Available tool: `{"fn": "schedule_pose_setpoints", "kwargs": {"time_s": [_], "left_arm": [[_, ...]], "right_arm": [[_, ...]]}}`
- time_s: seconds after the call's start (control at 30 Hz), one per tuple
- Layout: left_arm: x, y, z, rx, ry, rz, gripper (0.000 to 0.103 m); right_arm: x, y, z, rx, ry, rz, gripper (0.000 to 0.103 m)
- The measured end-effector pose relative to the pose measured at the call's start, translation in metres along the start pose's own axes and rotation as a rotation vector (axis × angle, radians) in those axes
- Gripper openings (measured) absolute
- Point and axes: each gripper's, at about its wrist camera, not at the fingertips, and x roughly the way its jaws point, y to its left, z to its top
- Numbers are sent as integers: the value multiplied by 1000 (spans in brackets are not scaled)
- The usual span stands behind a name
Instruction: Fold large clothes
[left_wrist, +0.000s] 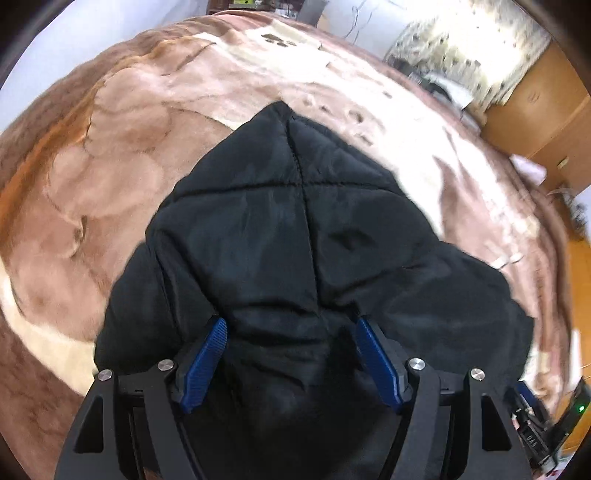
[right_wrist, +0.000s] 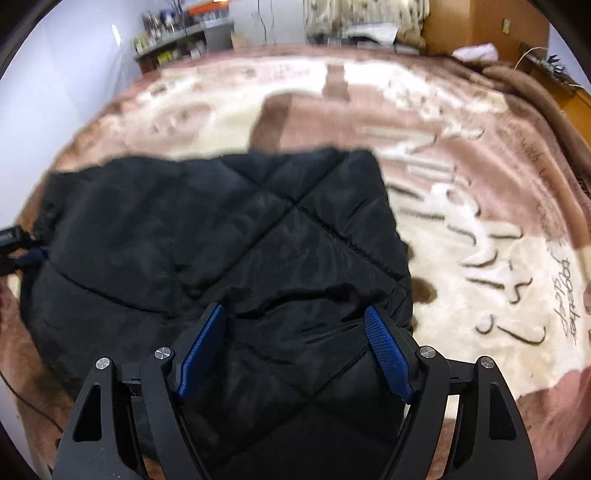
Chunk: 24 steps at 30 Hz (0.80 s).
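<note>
I am looking down along my left gripper: its blue pads are standing wide with bunched black fabric filling the gap, but I cannot tell whether they are pinching it or only straddling it. My right gripper is reading the same way, jaws broad over a raised fold, grip unclear. Both are working on the black quilted jacket, which is lying on the brown-and-cream plush blanket covering the bed. I am judging the jacket as soft, puffy and light, with a slick shell that may slide, so I am favouring the stitched seams and hem edge for a hold. In the right view its long axis is running across the blanket, leftward from the squared corner; in the left view a seamed peak is pointing away from me.
</note>
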Motion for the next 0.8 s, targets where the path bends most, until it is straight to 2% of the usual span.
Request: {"fn": "schedule_pose_setpoints", "kwargs": {"time_s": [0.13, 0.2, 0.3, 0.4, 0.47, 0.6, 0.77, 0.8], "left_arm": [[-17, 2, -21, -10, 6, -13, 73], [-33, -1, -36, 8, -23, -12, 73], [-55, -11, -57, 61, -68, 18, 79], [-81, -31, -82, 149, -121, 61, 82], [-94, -39, -98, 187, -131, 51, 84], [-112, -51, -134, 217, -150, 88, 88], [-125, -60, -175, 251, -156, 93, 90], [-128, -62, -184, 255, -170, 116, 90]], "right_arm": [[-33, 8, -8, 0, -57, -20, 77], [-50, 17, -16, -15, -84, -21, 77], [-71, 30, -30, -29, -112, -17, 78], [-86, 41, -46, -22, -138, -10, 78], [-93, 46, -55, -12, -145, 3, 78], [-108, 51, -75, 17, -158, 21, 78], [-122, 52, -92, 43, -174, -20, 78], [-125, 52, -95, 49, -182, -28, 78]]}}
